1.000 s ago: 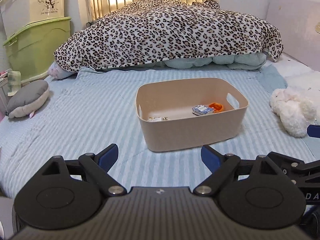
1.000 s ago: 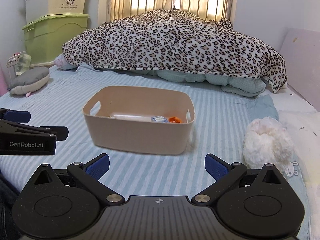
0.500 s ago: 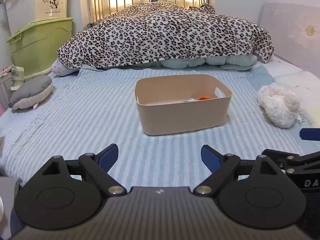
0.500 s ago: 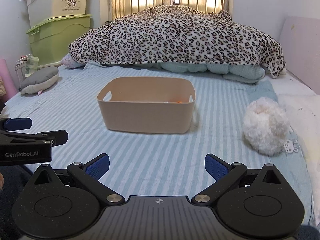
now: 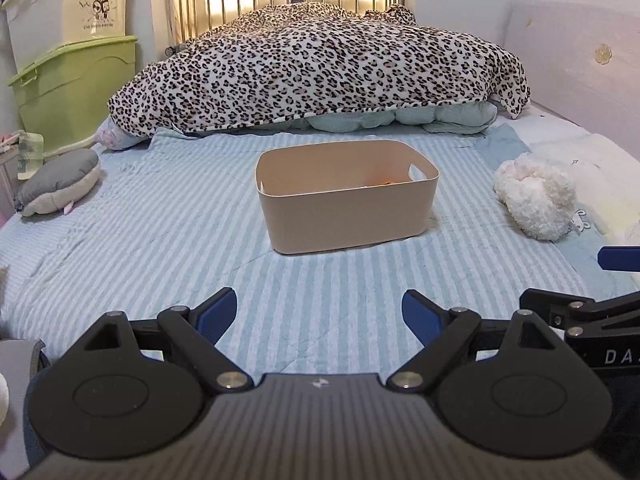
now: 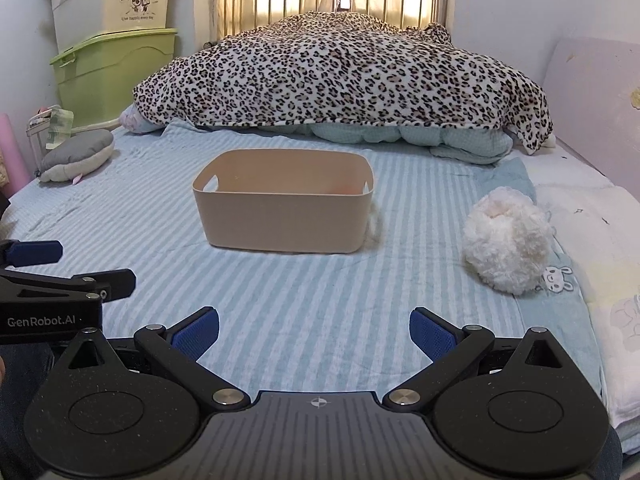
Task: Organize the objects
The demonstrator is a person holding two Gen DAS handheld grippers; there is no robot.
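Observation:
A beige plastic bin [image 5: 347, 196] sits on the striped blue bedsheet in the middle of the bed; it also shows in the right wrist view [image 6: 284, 200]. A sliver of something orange [image 5: 386, 183] shows over its rim; the rest of its contents are hidden. My left gripper [image 5: 319, 312] is open and empty, low over the sheet, well short of the bin. My right gripper [image 6: 314, 330] is open and empty, beside the left one. Each gripper's side shows in the other's view.
A white fluffy plush [image 6: 506, 240] lies right of the bin. A grey plush [image 5: 58, 182] lies at the left edge. A leopard blanket [image 5: 320, 68] is piled behind. Green and cream storage boxes [image 6: 116, 72] stand at the left.
Both grippers have pulled back and dropped lower from the bin, which now looks smaller and farther. Its contents have gone almost out of sight behind the rim.

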